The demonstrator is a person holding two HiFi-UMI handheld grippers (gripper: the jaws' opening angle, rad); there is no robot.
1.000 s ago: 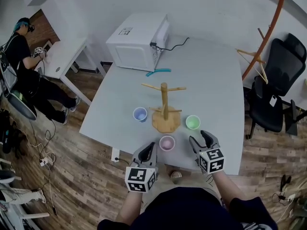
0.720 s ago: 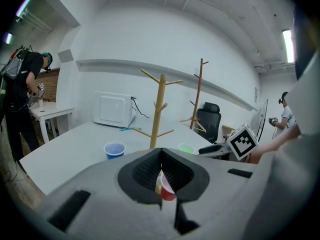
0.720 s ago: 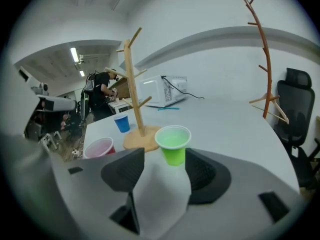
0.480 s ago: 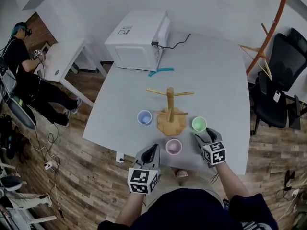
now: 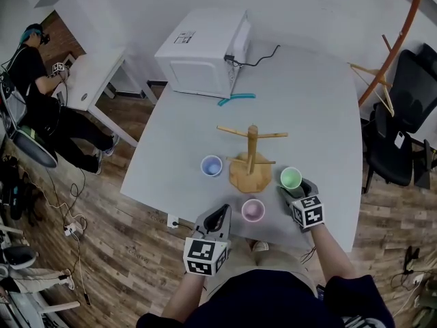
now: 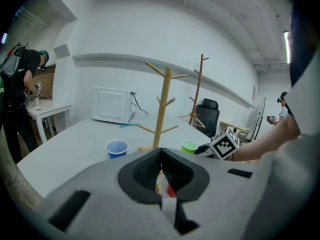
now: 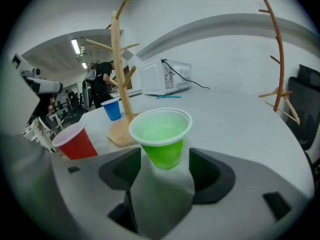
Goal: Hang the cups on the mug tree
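Observation:
The wooden mug tree (image 5: 252, 149) stands mid-table on its round base. A blue cup (image 5: 212, 166) sits left of it, a red cup (image 5: 252, 210) in front, a green cup (image 5: 291, 178) at the right. My right gripper (image 5: 295, 189) has come up to the green cup (image 7: 161, 136); its jaws have just been opening, and the cup stands between them with a gap at each pad. My right gripper (image 7: 162, 168) is open. My left gripper (image 5: 217, 219) hovers at the table's near edge, left of the red cup, shut and empty (image 6: 161, 165).
A white microwave (image 5: 205, 50) with its cable stands at the table's far end, a teal object (image 5: 235, 99) before it. A black office chair (image 5: 403, 142) and a coat stand (image 5: 392, 39) are at the right. A person (image 5: 34, 80) works at a side desk, left.
My right gripper has moved forward and down to the green cup, and its jaws now stand wider. The left gripper has stayed near the table edge.

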